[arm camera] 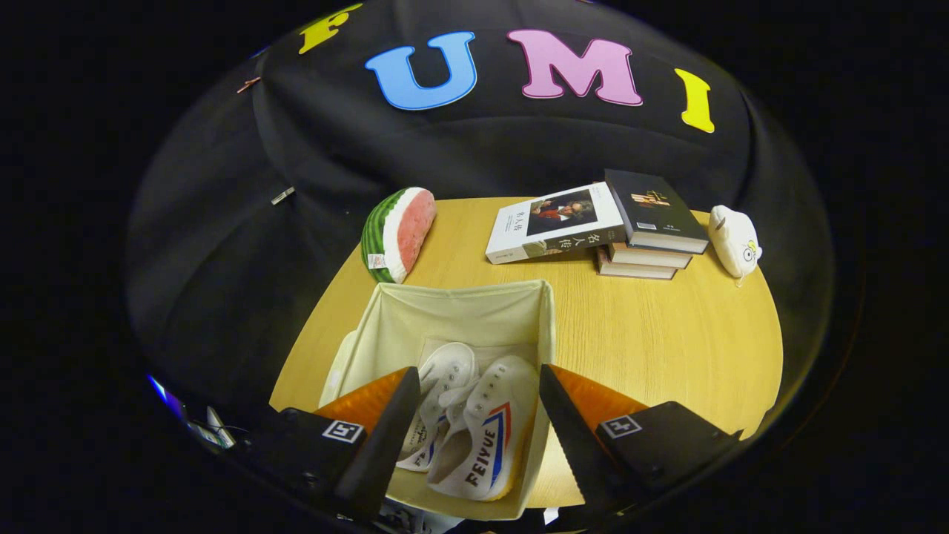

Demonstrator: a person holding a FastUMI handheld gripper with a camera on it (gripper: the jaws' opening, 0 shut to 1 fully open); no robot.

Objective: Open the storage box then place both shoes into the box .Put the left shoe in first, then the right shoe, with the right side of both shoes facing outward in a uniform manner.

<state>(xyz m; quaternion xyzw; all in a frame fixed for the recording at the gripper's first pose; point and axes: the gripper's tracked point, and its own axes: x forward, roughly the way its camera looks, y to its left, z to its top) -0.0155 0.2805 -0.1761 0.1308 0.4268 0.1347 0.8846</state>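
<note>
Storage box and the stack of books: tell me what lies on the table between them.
In the gripper view, only bare wooden table separates the storage box from the stack of books. The open fingers hover over the shoes.

left shoe (437, 393) half behind right shoe (482, 437)

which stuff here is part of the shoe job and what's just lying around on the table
Part of the job:
- storage box, open
- two white shoes, one beside the other, both inside the box
- gripper, fingers open above the shoes, holding nothing

Just lying about:
- watermelon slice toy
- books
- small white plush
</note>
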